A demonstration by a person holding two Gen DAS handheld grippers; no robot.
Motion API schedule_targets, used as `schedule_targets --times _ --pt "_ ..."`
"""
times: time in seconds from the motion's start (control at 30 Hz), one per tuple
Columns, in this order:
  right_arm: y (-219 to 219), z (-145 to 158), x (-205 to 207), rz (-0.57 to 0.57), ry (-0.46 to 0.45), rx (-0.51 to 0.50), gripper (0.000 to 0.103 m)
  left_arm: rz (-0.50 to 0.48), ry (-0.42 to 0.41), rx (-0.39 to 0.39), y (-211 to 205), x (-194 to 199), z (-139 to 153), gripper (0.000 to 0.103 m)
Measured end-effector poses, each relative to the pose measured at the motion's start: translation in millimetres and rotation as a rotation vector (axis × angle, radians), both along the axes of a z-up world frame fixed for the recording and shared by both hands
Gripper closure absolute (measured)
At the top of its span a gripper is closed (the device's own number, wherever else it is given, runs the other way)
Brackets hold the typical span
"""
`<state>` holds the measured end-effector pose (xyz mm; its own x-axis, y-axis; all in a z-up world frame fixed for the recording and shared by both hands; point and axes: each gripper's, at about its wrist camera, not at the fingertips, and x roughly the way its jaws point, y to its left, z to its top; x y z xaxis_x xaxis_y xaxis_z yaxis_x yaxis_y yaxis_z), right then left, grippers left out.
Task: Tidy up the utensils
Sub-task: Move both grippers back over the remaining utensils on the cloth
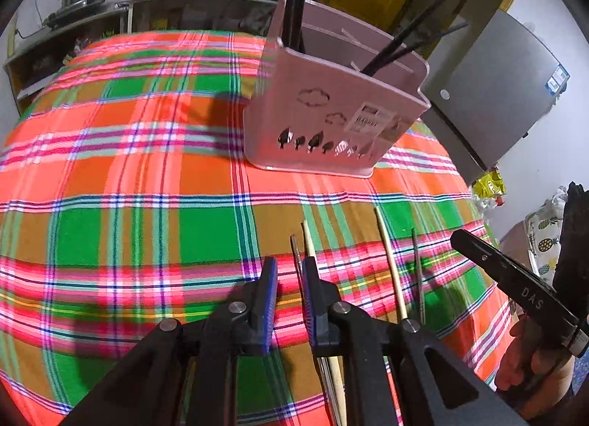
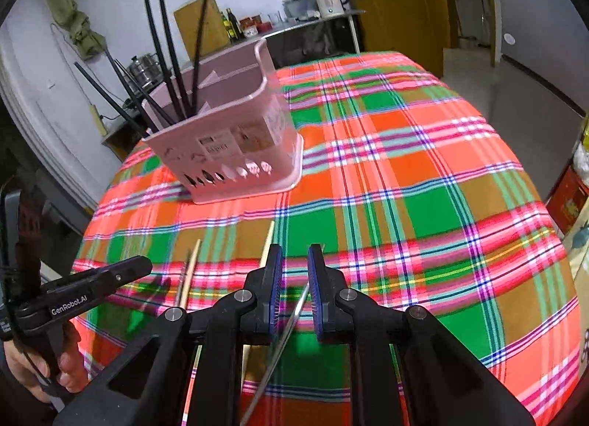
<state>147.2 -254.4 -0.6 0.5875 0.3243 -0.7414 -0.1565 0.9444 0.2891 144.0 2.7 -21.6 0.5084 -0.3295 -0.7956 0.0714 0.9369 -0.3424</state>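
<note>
Beneath the right gripper [image 2: 294,260], apparently untouched, lies a metal chopstick [image 2: 291,319].

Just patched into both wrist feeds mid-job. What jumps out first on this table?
The loud orange, green and pink plaid tablecloth covers the whole table. On it stands a pink plastic utensil basket with long black chopsticks sticking up out of it. Nearer the cameras, pale wooden chopsticks and thin metal ones lie loose on the cloth.
</note>
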Motion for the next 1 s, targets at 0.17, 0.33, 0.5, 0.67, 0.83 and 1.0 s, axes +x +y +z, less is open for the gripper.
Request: schedule_targets --times 0.17,0.33,0.5,0.67,0.83,1.0 --pt "-1 -12 5 -0.005 0.025 -0.002 0.089 -0.005 0.018 -0.004 -5 5 -7 0.09" --pt "-3 -19 11 -0.011 0.043 -0.003 0.089 -0.009 0.03 -0.005 -10 10 -12 0.09" --pt "-2 -25 15 -0.01 0.061 -0.01 0.089 -0.007 0.044 0.017 -14 14 -17 0.09" --pt "3 -33 17 -0.004 0.083 -0.029 0.089 -0.008 0.045 0.033 -19 15 -21 0.09" --pt "6 -40 18 -0.002 0.108 -0.036 0.089 -0.007 0.039 0.045 -21 15 -22 0.09" --pt "10 -42 20 0.007 0.116 -0.051 0.089 -0.004 0.031 0.064 -25 16 -23 0.09"
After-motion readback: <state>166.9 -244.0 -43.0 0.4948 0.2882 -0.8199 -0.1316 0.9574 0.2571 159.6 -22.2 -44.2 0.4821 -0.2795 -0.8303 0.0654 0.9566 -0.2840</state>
